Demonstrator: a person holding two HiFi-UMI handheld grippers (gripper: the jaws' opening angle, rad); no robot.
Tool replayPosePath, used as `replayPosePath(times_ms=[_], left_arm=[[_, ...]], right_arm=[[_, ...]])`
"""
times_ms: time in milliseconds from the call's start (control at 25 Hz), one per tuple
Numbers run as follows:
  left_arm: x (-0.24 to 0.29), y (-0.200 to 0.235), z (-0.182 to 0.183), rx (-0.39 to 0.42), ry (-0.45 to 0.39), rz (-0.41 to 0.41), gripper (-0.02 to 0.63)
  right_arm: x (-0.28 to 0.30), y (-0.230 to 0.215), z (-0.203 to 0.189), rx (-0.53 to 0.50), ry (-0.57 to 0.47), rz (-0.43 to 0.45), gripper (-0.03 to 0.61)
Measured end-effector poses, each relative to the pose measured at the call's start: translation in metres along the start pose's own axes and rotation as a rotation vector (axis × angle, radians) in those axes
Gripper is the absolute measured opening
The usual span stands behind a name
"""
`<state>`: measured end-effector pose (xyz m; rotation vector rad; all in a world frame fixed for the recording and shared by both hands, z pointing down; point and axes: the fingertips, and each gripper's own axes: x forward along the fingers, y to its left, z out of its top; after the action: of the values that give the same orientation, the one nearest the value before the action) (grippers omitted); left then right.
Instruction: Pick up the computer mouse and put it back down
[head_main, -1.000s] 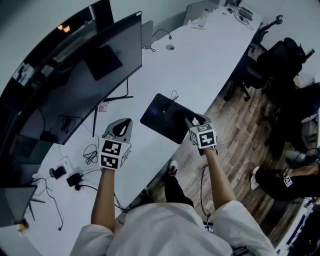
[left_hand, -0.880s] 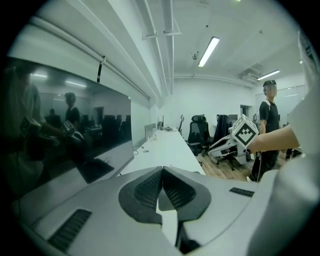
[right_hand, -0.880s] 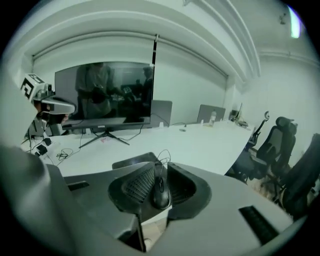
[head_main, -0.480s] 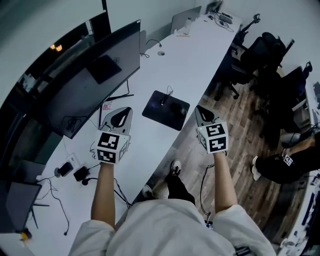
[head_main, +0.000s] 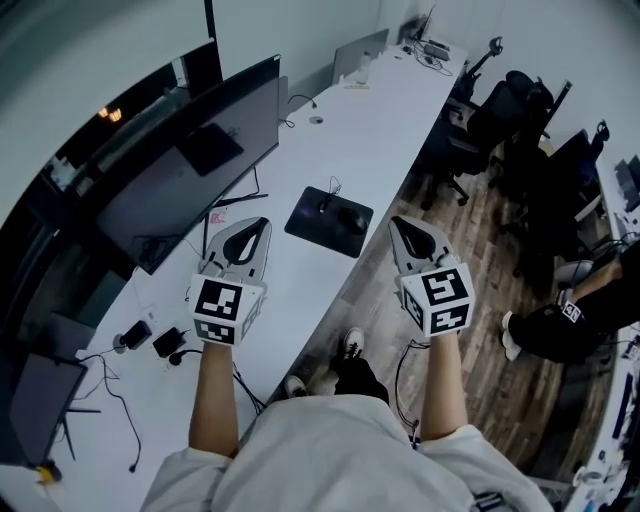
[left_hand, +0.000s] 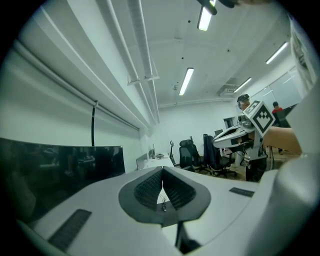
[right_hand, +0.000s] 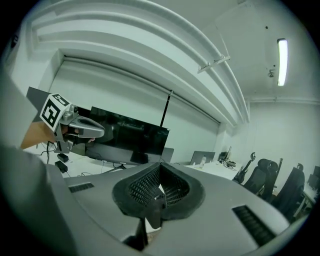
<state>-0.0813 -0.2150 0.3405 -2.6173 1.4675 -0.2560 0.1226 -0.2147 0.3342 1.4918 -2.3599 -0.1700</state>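
The black computer mouse (head_main: 353, 216) lies on a black mouse pad (head_main: 318, 222) on the long white desk (head_main: 380, 120), its cable running to the far side. Both grippers hang in the air well above the desk and nearer to me than the pad. My left gripper (head_main: 263, 224) (left_hand: 162, 170) points level over the desk, jaws together and empty. My right gripper (head_main: 396, 223) (right_hand: 160, 166) hovers past the desk's front edge, above the floor, also shut with nothing between its pads. Each gripper shows in the other's view, the left (right_hand: 85, 128) and the right (left_hand: 234, 135).
A wide curved monitor (head_main: 190, 150) stands along the desk's left. Adapters and cables (head_main: 160, 342) lie near my left arm. A laptop (head_main: 358, 45) sits at the far end. Office chairs (head_main: 500, 110) and a seated person (head_main: 560, 330) are on the wooden floor to the right.
Both grippers rose and drew back from the desk. The right gripper left the mouse pad's near corner, and the mouse stays lying on the pad.
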Motion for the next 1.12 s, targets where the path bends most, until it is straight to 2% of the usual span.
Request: replayPosePath(times_ms=[240, 480, 1120], left_arm=[[-0.019, -0.018, 0.012, 0.024, -0.020, -0.018, 0.018], [-0.028, -0.022, 0.020, 0.025, -0.041, -0.023, 0.018], [-0.028, -0.022, 0.016, 0.024, -0.027, -0.018, 0.018]], right_arm=[[-0.024, 0.016, 0.013, 0.010, -0.040, -0.010, 0.014], [-0.033, 0.026, 0.024, -0.036, -0.049, 0.001, 0.012], [-0.031, 0.027, 0.019, -0.045, -0.029, -0.001, 0.012]])
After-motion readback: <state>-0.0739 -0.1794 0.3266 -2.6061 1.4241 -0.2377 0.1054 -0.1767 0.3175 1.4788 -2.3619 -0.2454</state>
